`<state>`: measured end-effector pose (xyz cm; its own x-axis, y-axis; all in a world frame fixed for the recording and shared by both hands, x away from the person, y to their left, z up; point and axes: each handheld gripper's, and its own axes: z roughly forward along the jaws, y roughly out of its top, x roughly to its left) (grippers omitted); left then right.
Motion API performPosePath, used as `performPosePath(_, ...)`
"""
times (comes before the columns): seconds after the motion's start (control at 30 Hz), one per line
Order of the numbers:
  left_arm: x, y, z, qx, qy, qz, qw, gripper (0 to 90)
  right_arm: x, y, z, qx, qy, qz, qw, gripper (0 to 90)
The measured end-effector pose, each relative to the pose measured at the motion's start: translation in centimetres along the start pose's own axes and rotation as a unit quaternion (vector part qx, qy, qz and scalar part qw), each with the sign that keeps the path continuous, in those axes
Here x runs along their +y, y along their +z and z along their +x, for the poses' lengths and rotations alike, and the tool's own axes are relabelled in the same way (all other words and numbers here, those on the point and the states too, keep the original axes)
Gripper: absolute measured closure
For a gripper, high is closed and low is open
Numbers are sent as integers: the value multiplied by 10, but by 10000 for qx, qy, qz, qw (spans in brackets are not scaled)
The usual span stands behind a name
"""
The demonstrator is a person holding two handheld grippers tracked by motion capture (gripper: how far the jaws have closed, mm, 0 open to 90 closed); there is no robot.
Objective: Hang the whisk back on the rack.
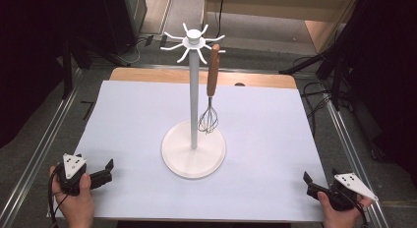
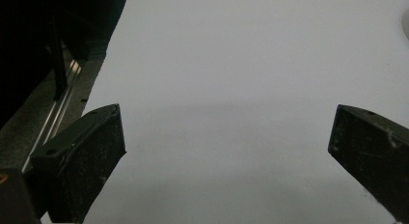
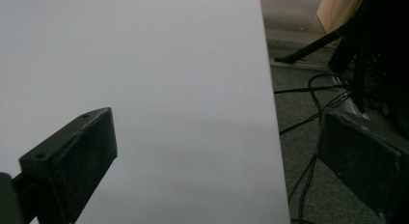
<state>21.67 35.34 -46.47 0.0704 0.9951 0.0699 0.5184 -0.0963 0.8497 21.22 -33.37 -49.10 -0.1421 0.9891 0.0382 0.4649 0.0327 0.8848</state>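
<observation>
High view: white stand (image 1: 193, 149) with a round base sits mid-table on the pale sheet (image 1: 137, 115), its post topped by a ring of curved hooks. 1 whisk (image 1: 211, 90) hangs from a hook on the right side of the post, wooden handle up, wire head down just above the base and close beside the post — hung that way so it drains and stays off the table. Left gripper (image 1: 105, 170) rests at the near-left corner of the sheet in the person's hand, jaws apart and holding nothing; right gripper (image 1: 310, 185) sits at the near-right corner, also held and empty. Both are well apart from the stand, likely a rest pose, with the whisk as the probable target. Left gripper view: 2 black jaws spread wide over bare sheet, nothing between them, table edge and dark floor at upper left. Right gripper view: jaws likewise wide apart and empty — left jaw over the sheet, right jaw past the sheet's edge above the floor with cables (image 3: 308, 89).
</observation>
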Motion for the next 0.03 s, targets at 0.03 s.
performPosePath(0.03,0,0,0,-1,1,-1,10000,3,0,0,0,-2,-20,-1,10000,9)
